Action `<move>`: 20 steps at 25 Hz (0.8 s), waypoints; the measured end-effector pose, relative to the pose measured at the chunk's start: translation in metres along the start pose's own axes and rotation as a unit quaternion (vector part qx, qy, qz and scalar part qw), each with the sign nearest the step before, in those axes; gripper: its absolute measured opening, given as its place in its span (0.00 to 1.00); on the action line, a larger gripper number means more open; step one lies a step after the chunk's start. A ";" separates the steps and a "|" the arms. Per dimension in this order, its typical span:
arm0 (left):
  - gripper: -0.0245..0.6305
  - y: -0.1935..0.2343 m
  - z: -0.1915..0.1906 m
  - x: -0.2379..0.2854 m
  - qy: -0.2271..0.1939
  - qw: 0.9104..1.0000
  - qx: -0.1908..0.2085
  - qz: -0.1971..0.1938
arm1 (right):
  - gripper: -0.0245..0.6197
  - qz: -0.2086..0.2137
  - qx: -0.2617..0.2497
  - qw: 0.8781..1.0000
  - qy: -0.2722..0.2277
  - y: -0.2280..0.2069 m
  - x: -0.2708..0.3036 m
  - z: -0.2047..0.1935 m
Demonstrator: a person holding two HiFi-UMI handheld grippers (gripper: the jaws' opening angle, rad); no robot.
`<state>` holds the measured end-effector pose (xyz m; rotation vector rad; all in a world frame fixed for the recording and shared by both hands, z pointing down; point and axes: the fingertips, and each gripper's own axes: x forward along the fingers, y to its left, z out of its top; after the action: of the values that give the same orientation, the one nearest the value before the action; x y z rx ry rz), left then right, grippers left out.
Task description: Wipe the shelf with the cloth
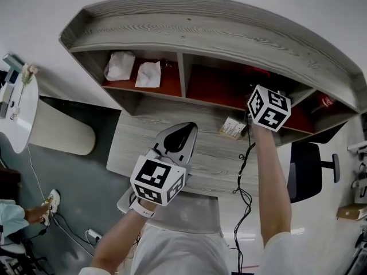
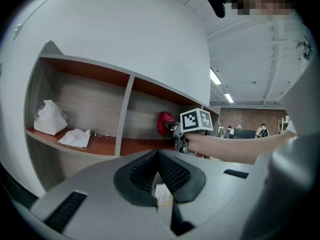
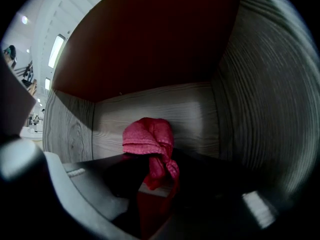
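Observation:
The grey wooden shelf [image 1: 212, 88] has several compartments with red-brown floors. My right gripper [image 1: 259, 90] reaches into the middle compartment, shut on a bunched red cloth [image 1: 257, 71]. In the right gripper view the red cloth [image 3: 149, 143] bulges out past the right gripper [image 3: 152, 165], close to the compartment's back wall near its right corner. The left gripper view shows the cloth [image 2: 164, 122] ahead of the right gripper [image 2: 176, 130]. My left gripper [image 1: 180, 134] hovers over the desk below the shelf. Its pads [image 2: 170, 171] meet at the tips with nothing between them.
Two crumpled white cloths [image 1: 119, 66] [image 1: 148, 74] lie in the left compartment. A small printed card [image 1: 232, 128] lies on the desk [image 1: 137, 139] under the shelf. A red item [image 1: 325, 101] sits in the right compartment. A cable [image 1: 243, 176] hangs from the right gripper. An office chair [image 1: 307, 171] stands at the right.

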<state>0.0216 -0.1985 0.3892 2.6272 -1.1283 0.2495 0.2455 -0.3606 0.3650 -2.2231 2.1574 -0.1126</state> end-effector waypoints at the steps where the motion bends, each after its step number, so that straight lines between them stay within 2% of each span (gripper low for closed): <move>1: 0.05 -0.001 0.000 0.001 0.000 1.000 0.001 0.000 | 0.27 -0.008 0.001 1.000 0.000 -0.004 -0.001 0.000; 10: 0.05 -0.008 -0.001 0.004 0.003 1.000 0.004 -0.003 | 0.27 -0.085 0.015 0.996 0.009 -0.030 -0.010 -0.003; 20: 0.05 -0.010 -0.001 -0.007 0.002 1.000 0.009 -0.001 | 0.26 -0.190 0.057 0.979 0.035 -0.047 -0.019 -0.011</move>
<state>0.0242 -0.1869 0.3868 2.6417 -1.1266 0.2665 0.2913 -0.3399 0.3790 -2.5654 1.6753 -0.3208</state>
